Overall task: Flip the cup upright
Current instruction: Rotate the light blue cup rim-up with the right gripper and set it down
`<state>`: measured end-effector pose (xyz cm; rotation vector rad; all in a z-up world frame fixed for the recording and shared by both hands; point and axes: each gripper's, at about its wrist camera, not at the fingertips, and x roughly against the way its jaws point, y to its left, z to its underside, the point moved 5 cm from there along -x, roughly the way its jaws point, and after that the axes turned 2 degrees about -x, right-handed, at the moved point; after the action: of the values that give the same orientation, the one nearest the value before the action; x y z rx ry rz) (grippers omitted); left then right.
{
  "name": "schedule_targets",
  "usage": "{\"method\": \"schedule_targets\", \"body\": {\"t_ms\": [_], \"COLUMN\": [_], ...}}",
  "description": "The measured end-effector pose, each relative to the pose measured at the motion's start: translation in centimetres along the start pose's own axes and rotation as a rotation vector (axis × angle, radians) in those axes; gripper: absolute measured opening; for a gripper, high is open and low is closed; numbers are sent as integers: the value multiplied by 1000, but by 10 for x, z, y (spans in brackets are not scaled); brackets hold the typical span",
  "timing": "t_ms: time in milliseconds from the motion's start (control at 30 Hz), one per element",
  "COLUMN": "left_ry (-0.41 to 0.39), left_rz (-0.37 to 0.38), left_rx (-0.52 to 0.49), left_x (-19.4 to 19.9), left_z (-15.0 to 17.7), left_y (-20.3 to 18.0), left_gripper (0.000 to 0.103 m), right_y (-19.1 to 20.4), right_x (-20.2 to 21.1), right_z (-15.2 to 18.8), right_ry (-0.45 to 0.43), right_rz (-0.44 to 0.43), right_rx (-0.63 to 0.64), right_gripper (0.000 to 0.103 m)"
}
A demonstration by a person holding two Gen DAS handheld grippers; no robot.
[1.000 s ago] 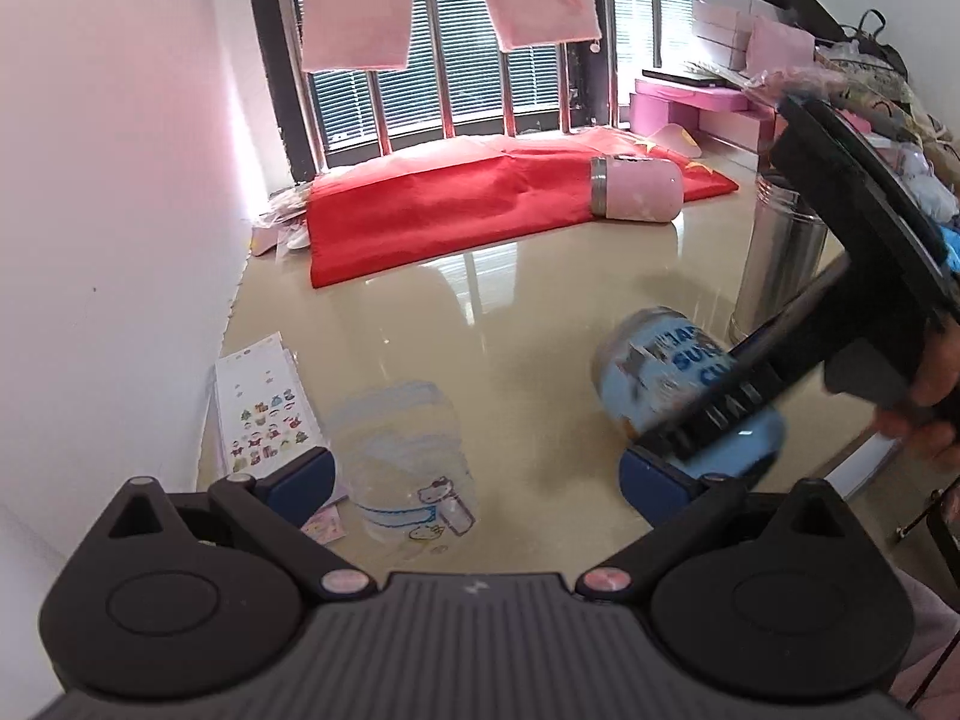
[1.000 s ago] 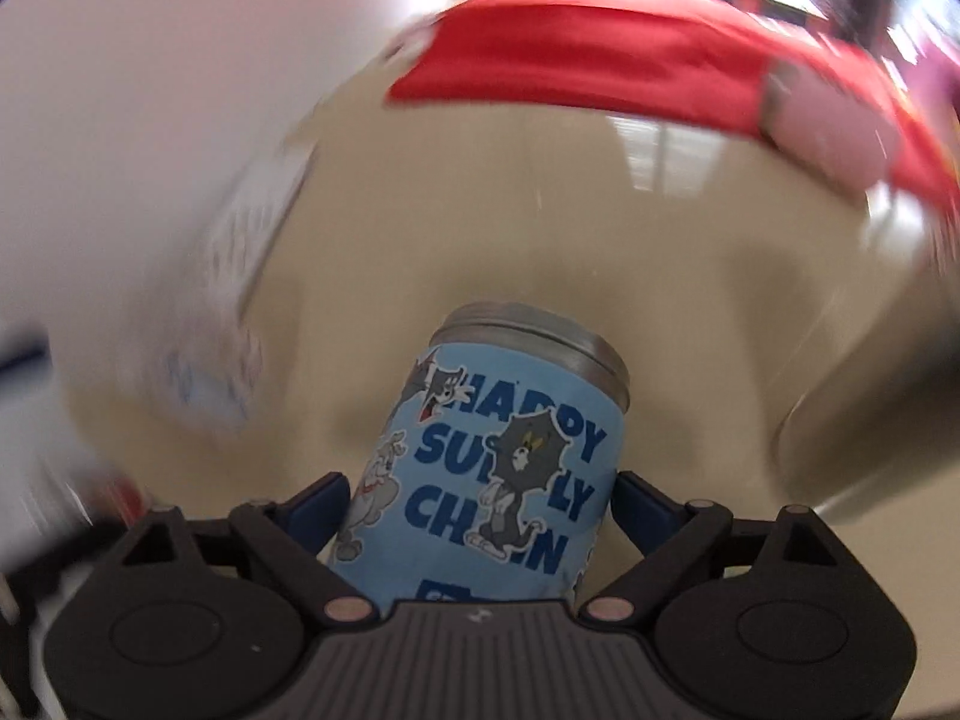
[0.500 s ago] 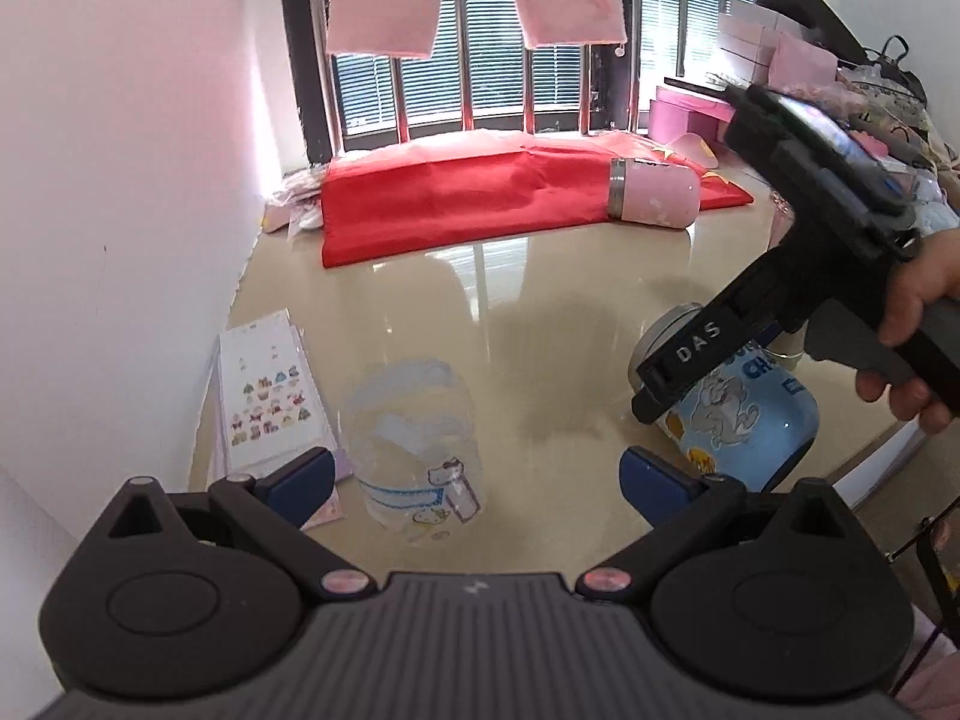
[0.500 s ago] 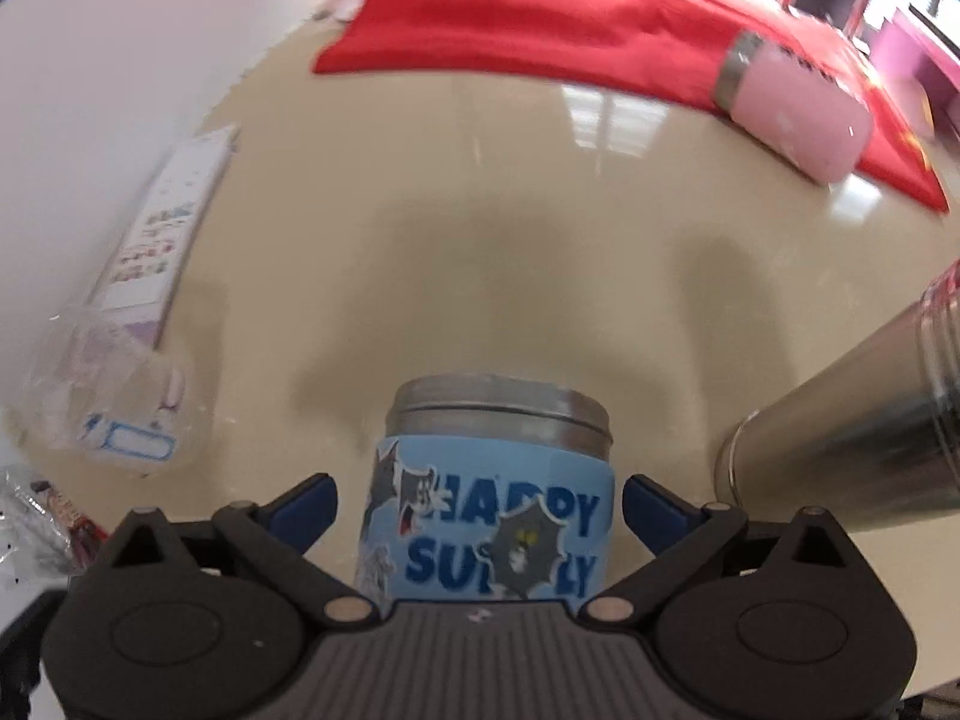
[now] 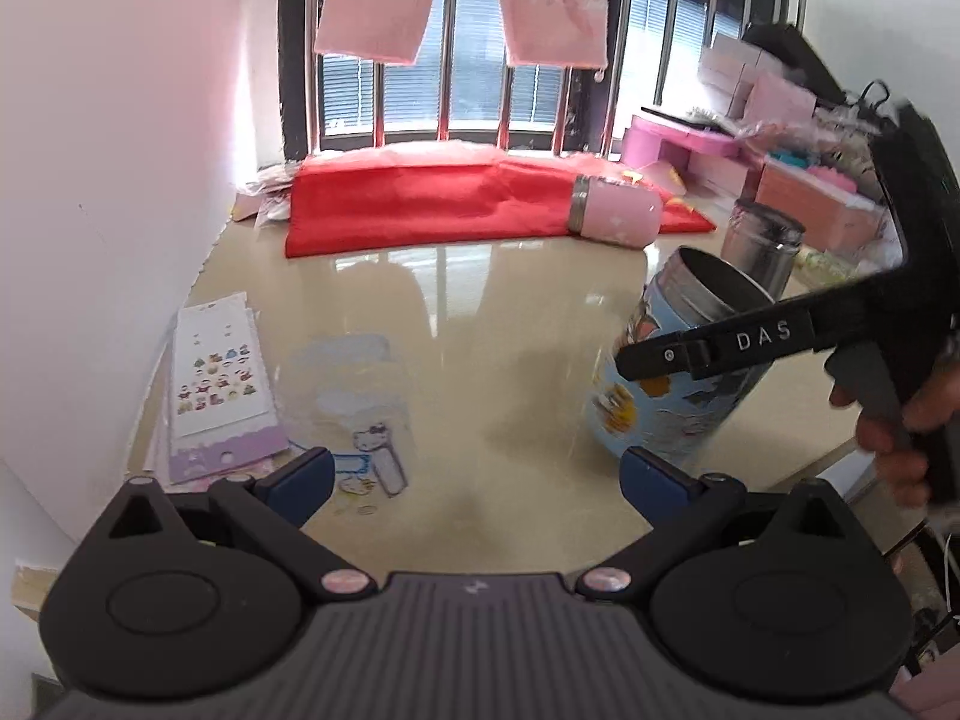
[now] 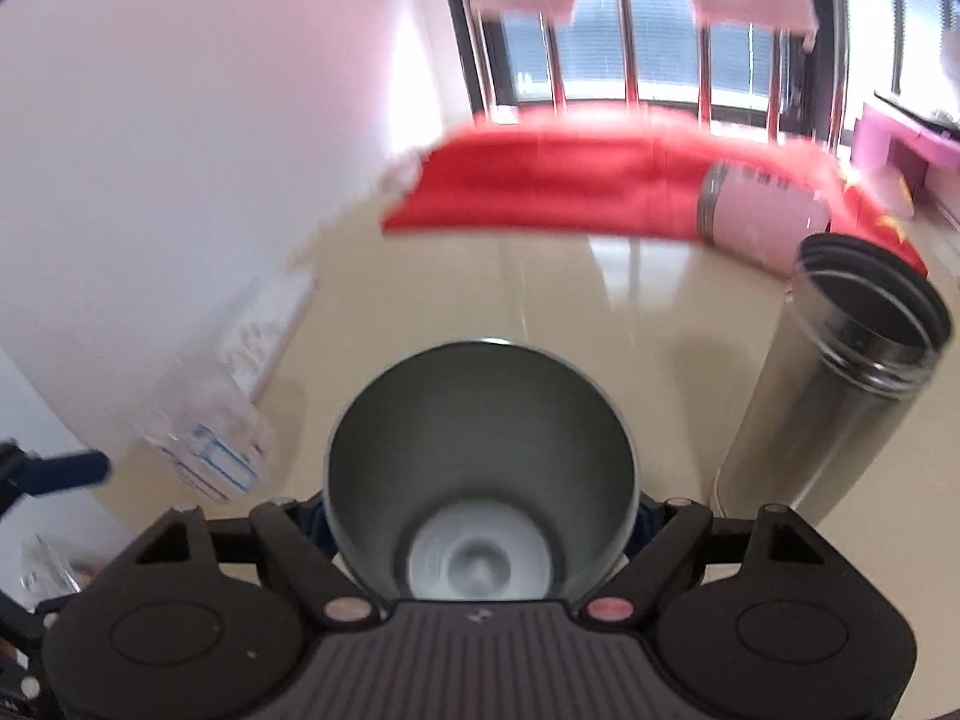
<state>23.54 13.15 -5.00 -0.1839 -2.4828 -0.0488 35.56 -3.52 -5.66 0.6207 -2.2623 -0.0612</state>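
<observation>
The blue cartoon-printed cup [image 5: 672, 384] sits at the right of the left wrist view, tilted with its steel-lined mouth facing up and toward the back of the room, its base at or just above the glossy beige table [image 5: 456, 300]; whether it touches is hard to tell. The right tongs [image 5: 678, 360] are clenched around the cup's body, one black finger marked "DAS" crossing its side, with a hand [image 5: 900, 438] on the handle at the far right edge. In the right wrist view the cup's open mouth [image 6: 480, 468] fills the lower middle of the frame between the fingers of those tongs [image 6: 480, 516], and the view goes straight down into its grey interior.

The left tongs [image 5: 474, 474] hang released at the lower middle of their own view, blue fingertips spread wide and holding nothing. Between them and slightly left lies a clear plastic cup with a cat print [image 5: 354, 414], beside a sticker sheet [image 5: 222, 384] at the left. A steel flask [image 6: 840, 390] stands upright, open-topped, just right of the blue cup. Farther back, a pink bottle [image 5: 618, 219] lies on its side against a red cloth [image 5: 420, 204] under the barred window.
</observation>
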Motion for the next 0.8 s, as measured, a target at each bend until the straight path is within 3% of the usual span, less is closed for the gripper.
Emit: {"method": "schedule_targets", "body": {"t_ms": [133,233,333,567,800], "left_ry": [-8,-7,-5,-8,-24], "left_rz": [-15,-19,-31,-45,-55], "left_rx": [2,13,33,67,71], "left_x": [4,6,8,12,18], "left_z": [3,6,9,13,11], "left_y": [-5,-8,-7,-5,-7], "left_gripper": [103,103,103,103,103], "right_y": [5,12,22,19,27], "right_x": [14,15,5,-39,-45], "right_z": [4,1,-6,-16,-14], "right_ry": [-145,-183,-158,-6,-22], "right_rz": [-1,26,35,35,50], "right_rx": [53,123,152,121,155], "right_gripper": [83,83,83,83,84]}}
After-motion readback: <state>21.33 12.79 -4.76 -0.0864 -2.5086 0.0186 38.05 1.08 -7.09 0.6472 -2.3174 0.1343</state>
